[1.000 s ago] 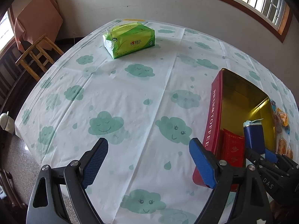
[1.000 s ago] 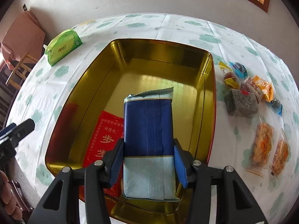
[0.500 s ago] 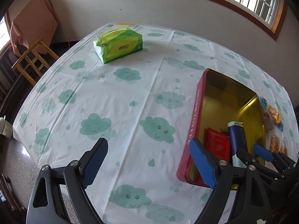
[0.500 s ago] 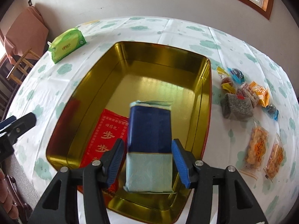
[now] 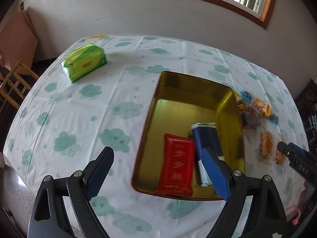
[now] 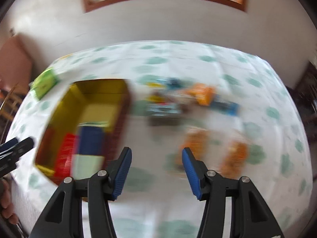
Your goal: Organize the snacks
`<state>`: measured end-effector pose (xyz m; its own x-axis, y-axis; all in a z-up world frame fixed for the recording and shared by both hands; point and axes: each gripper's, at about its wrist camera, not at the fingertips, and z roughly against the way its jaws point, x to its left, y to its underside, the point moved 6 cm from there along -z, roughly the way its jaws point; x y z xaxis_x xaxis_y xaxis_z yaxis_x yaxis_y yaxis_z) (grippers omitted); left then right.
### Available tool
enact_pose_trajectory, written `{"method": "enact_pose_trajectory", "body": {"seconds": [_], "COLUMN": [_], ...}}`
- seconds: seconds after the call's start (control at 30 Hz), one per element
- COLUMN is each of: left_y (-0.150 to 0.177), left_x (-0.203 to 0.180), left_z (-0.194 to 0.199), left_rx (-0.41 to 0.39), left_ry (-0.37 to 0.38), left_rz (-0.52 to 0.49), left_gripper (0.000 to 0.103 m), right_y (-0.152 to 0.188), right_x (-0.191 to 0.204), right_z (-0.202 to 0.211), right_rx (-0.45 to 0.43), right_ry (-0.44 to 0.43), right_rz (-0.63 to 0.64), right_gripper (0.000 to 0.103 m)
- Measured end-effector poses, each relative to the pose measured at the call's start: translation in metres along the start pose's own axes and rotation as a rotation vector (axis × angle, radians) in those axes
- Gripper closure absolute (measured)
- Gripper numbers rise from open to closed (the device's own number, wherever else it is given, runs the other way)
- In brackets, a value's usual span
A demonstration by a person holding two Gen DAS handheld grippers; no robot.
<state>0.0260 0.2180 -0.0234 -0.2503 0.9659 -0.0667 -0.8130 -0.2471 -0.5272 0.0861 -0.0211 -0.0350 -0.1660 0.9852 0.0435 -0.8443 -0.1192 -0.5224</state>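
A gold tin (image 5: 194,87) with red outer walls stands on the cloud-print tablecloth. In it lie a red packet (image 5: 176,162) and a blue packet (image 5: 206,138), side by side at the near end. My left gripper (image 5: 156,152) hangs open above the tin's near left corner, holding nothing. In the blurred right wrist view my right gripper (image 6: 156,150) is open and empty over the cloth, just right of the tin (image 6: 99,85). The blue packet (image 6: 90,140) lies to its left. Loose wrapped snacks (image 6: 202,93) and two orange packets (image 6: 195,142) lie beyond it.
A green tissue pack (image 5: 85,64) sits at the table's far left. The loose snacks (image 5: 255,109) cluster right of the tin. A wooden chair (image 5: 13,83) stands off the left edge. A wall with a window runs behind the table.
My right gripper let go of the blue packet, which now lies in the tin, and swung right toward the loose snacks. My left gripper shifted right, toward the tin.
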Motion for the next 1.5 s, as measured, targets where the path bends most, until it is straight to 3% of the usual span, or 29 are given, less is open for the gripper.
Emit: {"method": "enact_pose_trajectory", "body": {"seconds": [0.1,0.27,0.43,0.53,0.73,0.87,1.0,1.1,1.27,1.5], "left_y": [-0.001,-0.001,-0.003,-0.005,-0.004,-0.001,0.005,0.011,0.022,0.027], "left_x": [-0.016,-0.039,-0.060,-0.075,-0.112,-0.144,-0.176,-0.195,-0.224,-0.250], "left_z": [0.000,-0.003,-0.007,-0.011,-0.016,-0.021,-0.028,-0.038,-0.055,-0.084], "left_rx": [0.000,0.012,0.020,0.033,0.039,0.051,0.046,0.065,0.103,0.134], "left_ry": [0.021,0.042,0.062,0.066,0.087,0.103,0.117,0.130,0.168,0.186], "left_rz": [-0.027,-0.071,-0.109,-0.128,-0.186,-0.238,-0.284,-0.287,-0.290,-0.279], "left_gripper": [0.015,0.015,0.015,0.015,0.015,0.015,0.015,0.015,0.015,0.019], "right_y": [0.000,0.008,0.017,0.019,0.017,0.022,0.025,0.026,0.024,0.025], "right_x": [-0.051,-0.108,-0.131,-0.133,-0.120,-0.117,-0.120,-0.130,-0.160,-0.197], "right_z": [-0.010,-0.032,-0.055,-0.062,-0.071,-0.069,-0.065,-0.063,-0.062,-0.060], "right_rx": [0.041,0.118,0.167,0.156,0.138,0.101,0.066,0.027,-0.036,-0.110], "right_ry": [0.073,0.118,0.179,0.150,0.164,0.180,0.143,0.121,0.171,0.119], "right_rz": [-0.095,-0.237,-0.283,-0.320,-0.244,-0.160,-0.092,-0.060,-0.014,0.011], "right_gripper": [0.049,0.049,0.049,0.049,0.049,0.056,0.060,0.060,0.062,0.062]}}
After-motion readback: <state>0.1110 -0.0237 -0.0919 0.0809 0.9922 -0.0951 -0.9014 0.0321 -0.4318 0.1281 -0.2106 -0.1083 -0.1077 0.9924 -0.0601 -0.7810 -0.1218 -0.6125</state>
